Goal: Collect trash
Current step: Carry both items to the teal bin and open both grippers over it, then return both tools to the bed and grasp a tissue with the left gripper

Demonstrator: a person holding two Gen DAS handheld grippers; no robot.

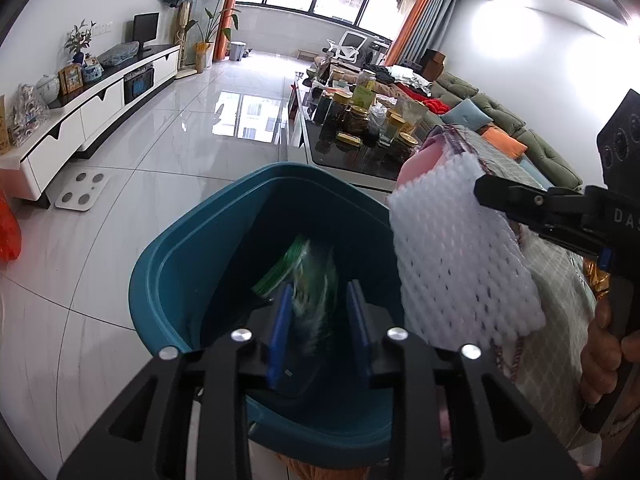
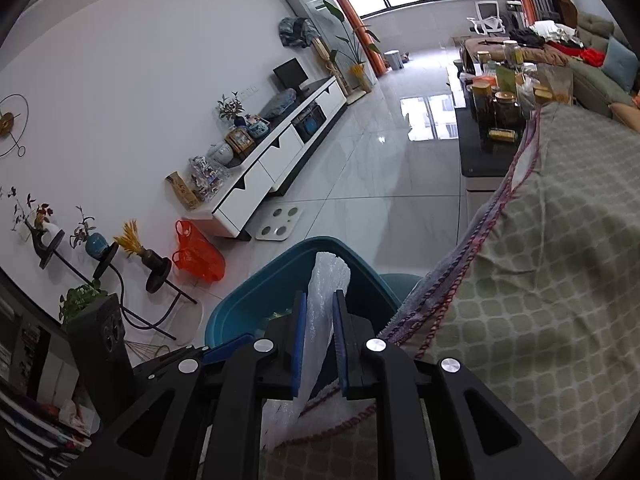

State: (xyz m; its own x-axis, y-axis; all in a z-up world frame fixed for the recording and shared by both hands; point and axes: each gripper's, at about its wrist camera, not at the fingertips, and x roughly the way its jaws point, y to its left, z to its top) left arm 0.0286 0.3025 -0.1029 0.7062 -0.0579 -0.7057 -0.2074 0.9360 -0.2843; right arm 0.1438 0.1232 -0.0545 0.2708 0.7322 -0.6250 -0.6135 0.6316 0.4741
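The left gripper point(image 1: 320, 328), nearest the lens, hangs over the teal bin point(image 1: 172, 280), its blue pads apart and pressing on nothing. A blurred green wrapper point(image 1: 304, 276) shows between them inside the bin, seemingly dropping. Beside the bin's rim, the right gripper point(image 2: 320, 340) pinches a white foam net sleeve point(image 1: 460, 256), probably poised for disposal. The sleeve's long axis hangs steeply, lower end above the bin's edge.

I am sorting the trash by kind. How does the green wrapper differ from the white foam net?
The green wrapper is glossy, blurred, inside the teal bin; the white foam net is matte, meshed, above the rim. The wrapper hangs free between the left gripper's pads; the right gripper pinches the net.
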